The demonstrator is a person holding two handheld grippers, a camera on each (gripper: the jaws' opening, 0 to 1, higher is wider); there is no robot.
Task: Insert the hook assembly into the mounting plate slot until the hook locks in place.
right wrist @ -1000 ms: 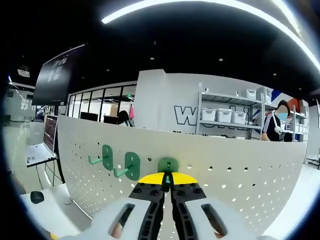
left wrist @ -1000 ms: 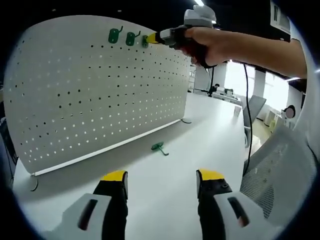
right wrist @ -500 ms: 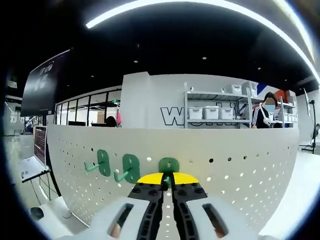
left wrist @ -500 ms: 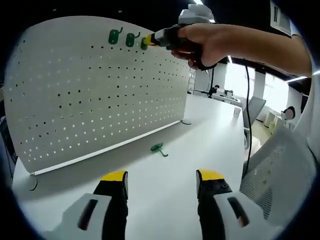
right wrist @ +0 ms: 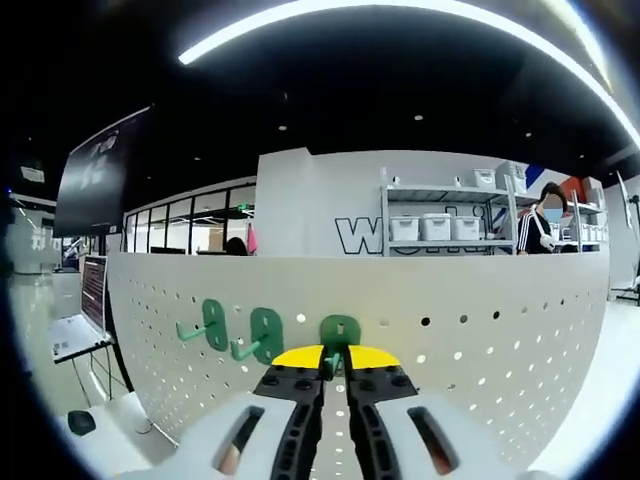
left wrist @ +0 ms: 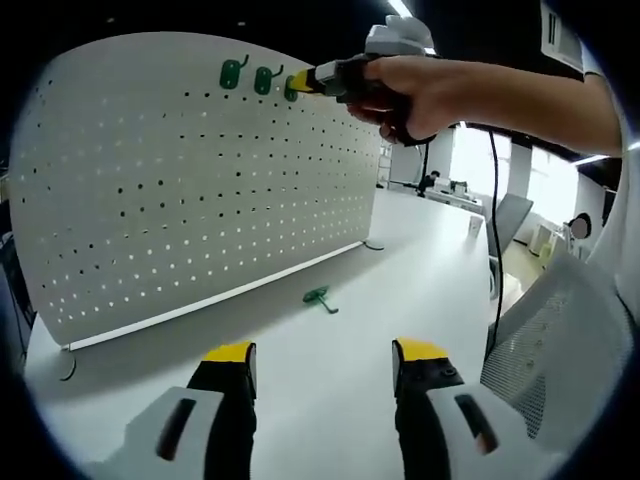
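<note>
A: Pinching the third green hook point(right wrist: 339, 332), right claw point(right wrist: 335, 362) presses it onto the pegboard point(right wrist: 480, 350) top row, beside two seated hooks point(right wrist: 240, 332).

B: Push square until it locks. Left claw point(left wrist: 322, 362) spread over the worktop point(left wrist: 400, 280); spare hook point(left wrist: 320, 297) lies there.

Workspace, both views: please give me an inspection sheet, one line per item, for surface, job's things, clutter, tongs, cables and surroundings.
Surface: white table, mostly bare.
Job's things: upright white pegboard; two green hooks hang near its top edge; third hook held at the board; spare hook lies on the table.
Clutter: nothing seen.
Tongs: right tongs shut on the third hook; left tongs open, low over the table, holding nothing.
Cables: black cable hangs below the person's arm.
Surroundings: shelves with white bins, a person beside them; mesh chair.
</note>
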